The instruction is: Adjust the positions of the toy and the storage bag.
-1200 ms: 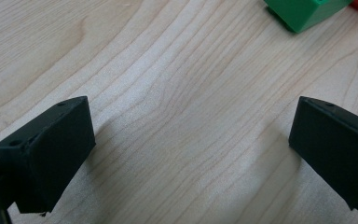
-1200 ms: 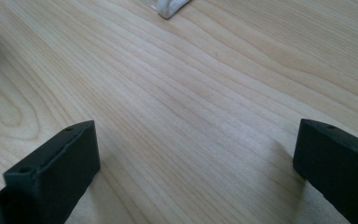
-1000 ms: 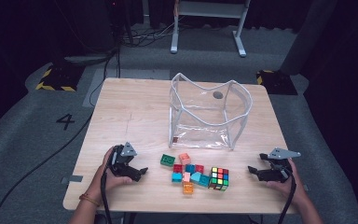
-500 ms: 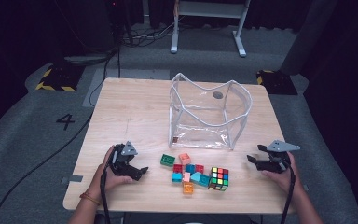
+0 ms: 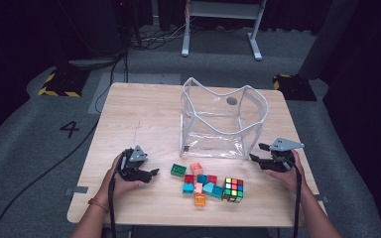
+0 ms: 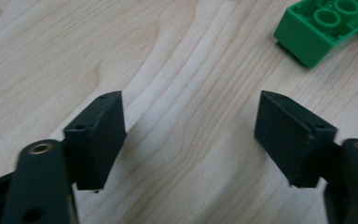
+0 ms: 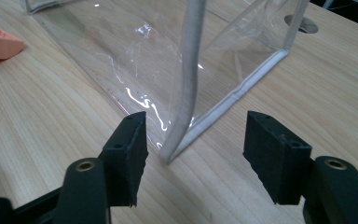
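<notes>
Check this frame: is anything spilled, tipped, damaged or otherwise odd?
Nothing stands out. The clear bag stands upright and open on the table, and the blocks and puzzle cube lie loose in front of it.

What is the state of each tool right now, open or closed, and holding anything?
Left tool: open, holding nothing, above bare table near the green brick.
Right tool: open, holding nothing, facing the clear bag corner.
</notes>
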Motion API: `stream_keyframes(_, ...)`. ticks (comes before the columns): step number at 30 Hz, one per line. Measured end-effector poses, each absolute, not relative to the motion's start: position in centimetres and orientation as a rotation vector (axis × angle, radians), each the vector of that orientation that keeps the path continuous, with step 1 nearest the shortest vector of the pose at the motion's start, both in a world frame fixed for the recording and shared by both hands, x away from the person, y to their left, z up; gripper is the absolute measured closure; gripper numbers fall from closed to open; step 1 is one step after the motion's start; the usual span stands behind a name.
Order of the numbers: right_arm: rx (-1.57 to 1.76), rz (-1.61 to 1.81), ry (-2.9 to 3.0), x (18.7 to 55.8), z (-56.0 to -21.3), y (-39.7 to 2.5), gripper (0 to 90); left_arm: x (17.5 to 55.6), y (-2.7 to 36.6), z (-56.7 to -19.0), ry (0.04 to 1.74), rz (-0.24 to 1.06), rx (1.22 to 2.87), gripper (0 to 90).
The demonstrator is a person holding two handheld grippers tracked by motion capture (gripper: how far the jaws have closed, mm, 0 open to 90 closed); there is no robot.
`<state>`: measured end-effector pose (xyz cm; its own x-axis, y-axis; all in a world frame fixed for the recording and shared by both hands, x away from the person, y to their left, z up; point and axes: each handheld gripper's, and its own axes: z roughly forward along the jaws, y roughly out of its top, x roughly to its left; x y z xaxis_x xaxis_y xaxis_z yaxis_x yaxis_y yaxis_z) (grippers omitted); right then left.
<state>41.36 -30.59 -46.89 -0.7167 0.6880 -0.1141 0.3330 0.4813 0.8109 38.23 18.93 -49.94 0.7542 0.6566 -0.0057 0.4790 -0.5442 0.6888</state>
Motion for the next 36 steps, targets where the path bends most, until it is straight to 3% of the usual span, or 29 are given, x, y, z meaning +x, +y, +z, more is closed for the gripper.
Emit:
stream_keyframes(21, 0.849, 1.172, 2.239, 42.6, -45.8, -28.8, 59.8, 43.0, 11.4, -45.6, 0.722, 0.332, 2.091, 29.3)
stream_keyframes(28, 0.780, 1.165, 2.274, 42.6, -45.9, -27.9, 74.7, 44.0, 10.3, -45.1, 0.696, 0.291, 2.068, 47.3)
stream_keyframes(35, 0.790, 1.190, 2.279, 42.5, -45.9, -28.1, 82.2, 44.0, 9.8, -44.6, 0.597, 0.308, 2.084, 79.2)
stream_keyframes(36, 0.783, 1.191, 2.278, 42.5, -45.9, -28.1, 83.3, 44.0, 9.8, -44.5, 0.596, 0.320, 2.092, 79.2)
